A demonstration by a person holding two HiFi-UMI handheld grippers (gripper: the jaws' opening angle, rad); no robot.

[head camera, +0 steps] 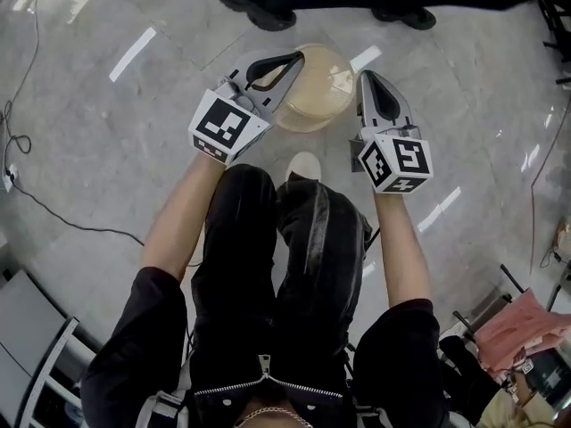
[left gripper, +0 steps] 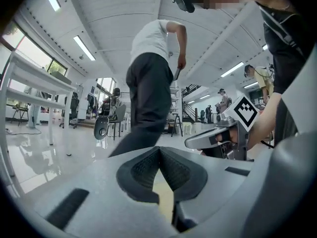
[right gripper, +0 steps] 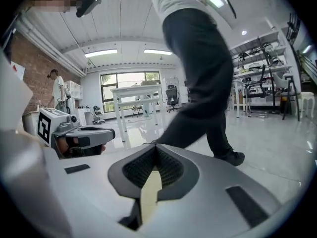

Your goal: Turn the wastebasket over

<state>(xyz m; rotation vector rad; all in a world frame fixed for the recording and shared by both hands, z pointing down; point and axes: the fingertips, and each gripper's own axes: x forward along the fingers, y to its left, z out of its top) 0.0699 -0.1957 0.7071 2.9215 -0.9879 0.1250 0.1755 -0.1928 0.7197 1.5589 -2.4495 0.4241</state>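
Grip status: my left gripper [head camera: 290, 65] is clenched on the left rim of the pale beige, round plastic wastebasket [head camera: 317, 92]. My right gripper [head camera: 368, 86] is clenched on the rim opposite. The wastebasket sits between both grippers over the glossy grey stone floor [head camera: 89, 105]. I cannot tell whether its base is clear of the floor.

Hazards, as judged:
1. Slip. Each gripper pinches only a thin edge of wall. If I rotate the wastebasket about these two points, the wall may flex and pull out of one pinch. The wastebasket would then swing from the other pinch and drop.
2. Uneven motion. If one gripper leads the other, the rim twists and both pinches loosen.
3. Collision. A person in dark trousers [left gripper: 148, 93] stands just beyond the wastebasket. A wide swing away from me could strike that person's black shoes [head camera: 259, 0].

View differences:
- Only the head view shows the whole wastebasket and both pinch points on its rim.
- Each gripper view shows only a pale strip of the wastebasket wall trapped between closed dark pads [left gripper: 141, 170].
- The gripper views show the standing person at full height. The head view shows that person only as shoes beyond the wastebasket.
- Each gripper view also shows the opposite gripper across the wastebasket.
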